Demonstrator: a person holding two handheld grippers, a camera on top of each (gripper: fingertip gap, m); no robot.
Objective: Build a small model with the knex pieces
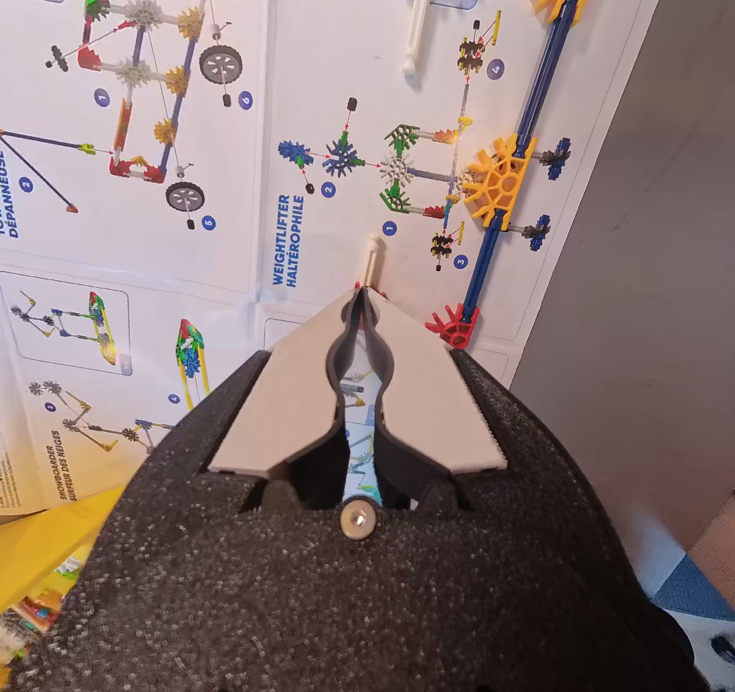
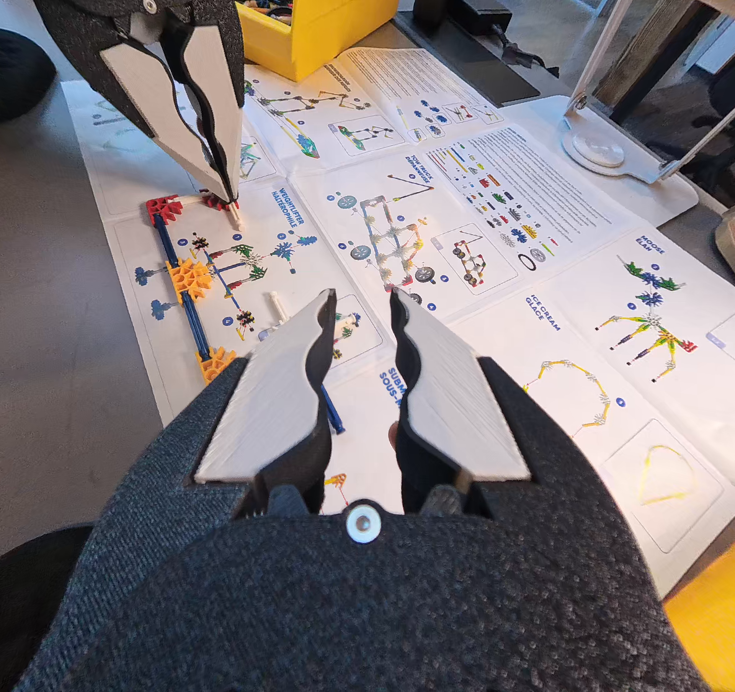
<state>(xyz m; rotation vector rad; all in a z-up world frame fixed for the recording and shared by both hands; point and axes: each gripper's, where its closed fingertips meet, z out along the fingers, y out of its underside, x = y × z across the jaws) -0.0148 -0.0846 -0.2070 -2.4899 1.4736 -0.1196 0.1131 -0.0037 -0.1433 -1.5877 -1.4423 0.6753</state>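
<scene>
left tool: our left tool (image 1: 361, 291) is pinched shut on a red connector (image 2: 216, 201) with a white rod (image 1: 372, 257) poking out, down on the instruction sheet (image 1: 246, 211).
right tool: our right tool (image 2: 362, 295) is spread open, holding nothing, above the sheet.
around: blue-and-yellow build (image 2: 187, 275) beside it.
only right view: yellow bin (image 2: 326, 20) of parts, grey tabletop (image 2: 51, 275).

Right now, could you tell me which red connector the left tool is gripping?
The red connector pinched by the left tool; the corner red connector caps the blue rod's end.
</scene>
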